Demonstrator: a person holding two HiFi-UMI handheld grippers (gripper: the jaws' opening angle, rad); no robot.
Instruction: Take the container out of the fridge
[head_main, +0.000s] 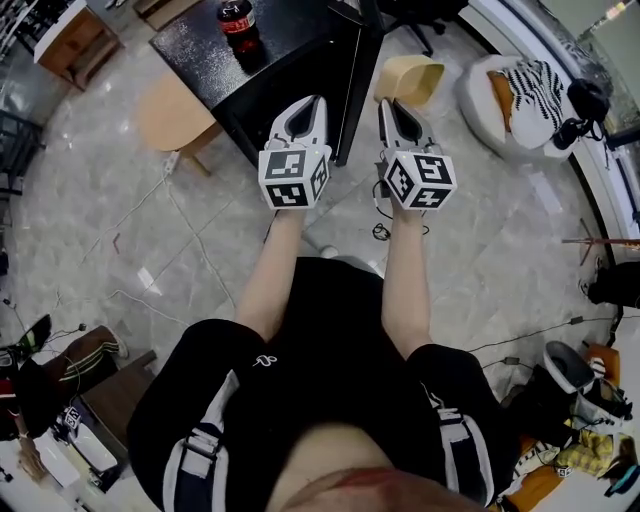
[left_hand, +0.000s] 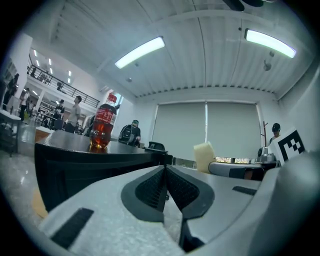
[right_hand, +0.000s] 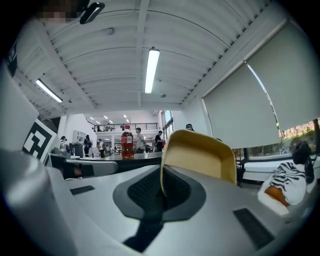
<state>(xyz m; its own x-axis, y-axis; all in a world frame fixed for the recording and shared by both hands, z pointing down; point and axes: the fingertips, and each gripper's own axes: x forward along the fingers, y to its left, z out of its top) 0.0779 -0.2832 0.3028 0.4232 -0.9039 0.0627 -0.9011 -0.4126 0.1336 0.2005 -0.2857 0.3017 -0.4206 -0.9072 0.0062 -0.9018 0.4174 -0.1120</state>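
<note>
The container is a shallow tan tray with a pale rim. My right gripper is shut on its edge and holds it tilted above the floor, just right of the black table. In the right gripper view the container rises from between the dark pads, with the gripper closed on its left rim. My left gripper hangs beside it, shut with nothing between its pads; the left gripper view shows that gripper with its pads pressed together and the container off to the right. No fridge is in view.
A black table stands just ahead, with a cola bottle on it. A round wooden stool sits at its left. A white beanbag with a striped cloth lies to the right. Cables trail over the marble floor.
</note>
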